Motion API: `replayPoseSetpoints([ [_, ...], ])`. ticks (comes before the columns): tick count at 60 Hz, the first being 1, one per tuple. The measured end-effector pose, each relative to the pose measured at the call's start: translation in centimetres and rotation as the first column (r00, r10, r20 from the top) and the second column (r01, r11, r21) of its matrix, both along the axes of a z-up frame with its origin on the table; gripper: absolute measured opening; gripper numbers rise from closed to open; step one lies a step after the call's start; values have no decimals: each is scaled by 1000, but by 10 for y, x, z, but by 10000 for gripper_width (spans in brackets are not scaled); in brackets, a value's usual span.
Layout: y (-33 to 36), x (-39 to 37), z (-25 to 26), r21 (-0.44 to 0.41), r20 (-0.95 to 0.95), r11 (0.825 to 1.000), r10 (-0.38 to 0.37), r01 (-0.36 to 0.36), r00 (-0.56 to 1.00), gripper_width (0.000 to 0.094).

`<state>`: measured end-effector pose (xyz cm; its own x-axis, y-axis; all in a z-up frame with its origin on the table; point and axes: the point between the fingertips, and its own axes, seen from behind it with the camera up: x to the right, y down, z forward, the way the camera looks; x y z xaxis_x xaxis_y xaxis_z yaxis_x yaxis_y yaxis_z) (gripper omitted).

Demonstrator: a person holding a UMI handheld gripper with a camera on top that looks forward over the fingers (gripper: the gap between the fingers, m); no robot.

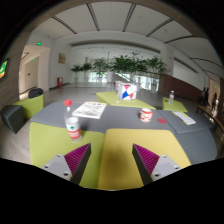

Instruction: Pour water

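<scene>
1. Fingers of the gripper (110,160) stood spread apart with nothing between them, pink pads facing inward, held above a grey and yellow-green table (120,150).
2. Ahead and left of the fingers stood a small bottle (72,127) with a red cap, upright, well apart from both pads.
3. Farther off to the right sat a red and white cup (146,114), likely the vessel to receive water.
4. Judging by its look, the bottle was probably light thin plastic, smooth and easily squashed; a grasp at mid-body, gently squeezed, seemed best.
5. Papers (92,109) lay beyond the bottle.
</scene>
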<state>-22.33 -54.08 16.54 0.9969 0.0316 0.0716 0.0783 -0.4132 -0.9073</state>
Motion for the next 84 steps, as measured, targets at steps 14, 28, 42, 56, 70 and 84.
replayPoseSetpoints([
  [14, 79, -133, -25, 44, -22, 994, 99, -98, 995, 858],
  [28, 177, -186, -54, 89, -8, 992, 88, -87, 996, 854],
  [42, 220, -203, -84, 71, -23, 996, 48, -47, 999, 547],
  [56, 225, -205, -83, 107, -36, 993, 56, -52, 998, 365],
  [70, 221, -206, -58, 119, -112, 989, 104, -91, 988, 321],
  [84, 248, -194, 54, 243, -400, 955, 257, -169, 880, 321],
])
